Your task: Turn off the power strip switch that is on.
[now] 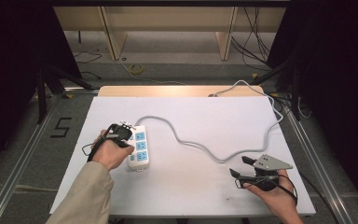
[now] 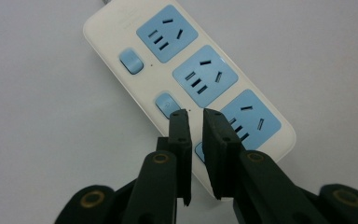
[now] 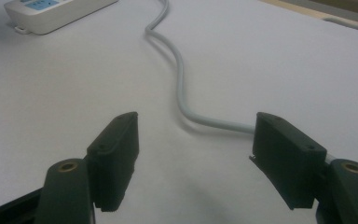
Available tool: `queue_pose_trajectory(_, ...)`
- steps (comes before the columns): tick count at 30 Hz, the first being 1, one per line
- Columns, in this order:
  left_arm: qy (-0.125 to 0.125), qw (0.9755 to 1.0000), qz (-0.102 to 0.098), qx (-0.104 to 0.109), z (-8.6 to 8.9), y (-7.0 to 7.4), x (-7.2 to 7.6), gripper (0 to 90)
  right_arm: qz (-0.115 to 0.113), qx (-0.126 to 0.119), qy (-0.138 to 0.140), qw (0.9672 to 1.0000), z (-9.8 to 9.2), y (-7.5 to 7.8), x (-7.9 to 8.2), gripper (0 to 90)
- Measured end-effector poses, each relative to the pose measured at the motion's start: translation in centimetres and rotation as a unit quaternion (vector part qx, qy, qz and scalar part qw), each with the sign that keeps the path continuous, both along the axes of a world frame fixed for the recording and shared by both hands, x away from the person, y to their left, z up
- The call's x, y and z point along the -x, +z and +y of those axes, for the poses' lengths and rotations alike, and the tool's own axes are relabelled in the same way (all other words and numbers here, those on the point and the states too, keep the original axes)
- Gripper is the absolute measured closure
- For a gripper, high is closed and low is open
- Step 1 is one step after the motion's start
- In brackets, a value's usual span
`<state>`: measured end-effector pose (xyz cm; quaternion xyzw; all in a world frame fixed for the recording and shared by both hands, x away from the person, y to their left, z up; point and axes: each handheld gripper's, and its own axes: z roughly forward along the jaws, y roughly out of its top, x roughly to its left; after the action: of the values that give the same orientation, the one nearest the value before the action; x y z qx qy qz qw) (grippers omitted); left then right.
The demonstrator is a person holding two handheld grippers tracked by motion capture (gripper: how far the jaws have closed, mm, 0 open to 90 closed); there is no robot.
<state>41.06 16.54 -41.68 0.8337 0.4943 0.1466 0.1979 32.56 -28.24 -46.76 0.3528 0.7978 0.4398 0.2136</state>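
A white power strip [image 1: 139,148] with three blue sockets and small blue switches lies on the left part of the white table [image 1: 191,186]. My left gripper [image 1: 126,136] hovers over it from the left side. In the left gripper view the strip [image 2: 186,79] lies slantwise and my left gripper [image 2: 196,112] has its jaws a narrow gap apart with nothing between them, tips over the strip beside a blue switch [image 2: 166,103]. My right gripper [image 1: 237,165] rests open near the front right; its jaws [image 3: 196,121] stand wide over bare table, facing the grey cable [image 3: 179,79].
The strip's grey cable [image 1: 200,147] snakes across the middle of the table to the back right edge and off it. Wooden furniture legs [image 1: 113,35] and loose floor cables [image 1: 254,42] lie beyond the table. Dark curtains flank both sides.
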Motion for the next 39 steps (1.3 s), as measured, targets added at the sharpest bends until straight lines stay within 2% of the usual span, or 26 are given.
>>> queue_pose_trajectory(4, -0.012, 0.9997, -0.021, 0.008, 0.5, 0.2, 0.6, 70.9, 0.0, -0.001, 0.001, 1.0, 0.0, 0.0, 0.0, 32.5)
queue_pose_trajectory(12, -0.039, 0.9977, -0.052, 0.017, 1.1, -0.1, 1.5, 61.6, -0.001, 0.0, 0.0, 1.0, 0.0, 0.0, 0.0, 32.5)
queue_pose_trajectory(16, -0.044, 0.9972, -0.058, 0.017, 1.4, -0.4, 2.0, 54.8, -0.001, -0.001, 0.001, 1.0, 0.0, 0.0, 0.0, 32.5)
queue_pose_trajectory(18, -0.053, 0.9959, -0.072, 0.014, 1.6, -0.5, 2.3, 52.7, -0.002, -0.001, 0.002, 1.0, 0.1, 0.0, 0.0, 32.4)
queue_pose_trajectory(24, -0.081, 0.9916, -0.096, 0.03, 1.8, -0.9, 3.1, 41.9, -0.002, 0.0, 0.003, 1.0, 0.1, 0.0, 0.0, 32.4)
queue_pose_trajectory(28, -0.089, 0.9871, -0.123, 0.052, 2.3, -1.3, 3.7, 36.3, -0.001, 0.0, 0.003, 1.0, 0.1, 0.0, 0.0, 32.4)
queue_pose_trajectory(32, -0.094, 0.9833, -0.138, 0.072, 3.0, -1.9, 4.3, 32.3, -0.001, -0.002, 0.004, 1.0, 0.1, 0.0, 0.0, 32.3)
queue_pose_trajectory(39, -0.104, 0.9759, -0.167, 0.094, 4.3, -3.0, 5.5, 28.6, -0.001, -0.003, 0.005, 1.0, 0.1, -0.1, 0.0, 32.0)
